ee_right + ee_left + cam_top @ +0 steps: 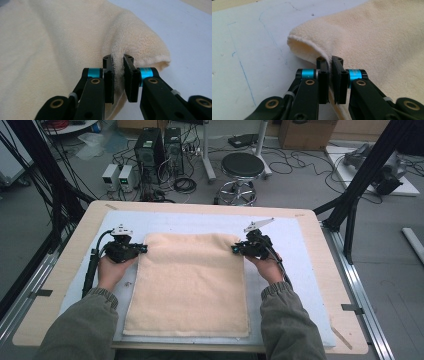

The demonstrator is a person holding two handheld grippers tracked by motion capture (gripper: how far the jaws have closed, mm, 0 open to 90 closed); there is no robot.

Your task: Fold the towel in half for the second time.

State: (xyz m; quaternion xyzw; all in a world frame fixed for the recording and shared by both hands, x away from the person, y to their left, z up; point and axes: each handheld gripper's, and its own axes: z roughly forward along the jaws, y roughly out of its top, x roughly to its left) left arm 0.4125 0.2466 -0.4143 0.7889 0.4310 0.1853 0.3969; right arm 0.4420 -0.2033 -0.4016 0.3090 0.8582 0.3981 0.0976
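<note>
Cream terry towel [189, 282] flat on table, left tongs [145, 249] and right tongs [234, 249] pinching its far corners

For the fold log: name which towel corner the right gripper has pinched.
The far right corner of the cream towel: the right gripper is shut on it, while the left gripper grips the far left corner.

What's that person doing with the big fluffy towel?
A person holds a gripper in each hand at a table. The left gripper has pinched the far left corner of the cream towel, and the right gripper has pinched the far right corner. Both corners are lifted a little, while the rest of the towel lies flat on the white mat.
</note>
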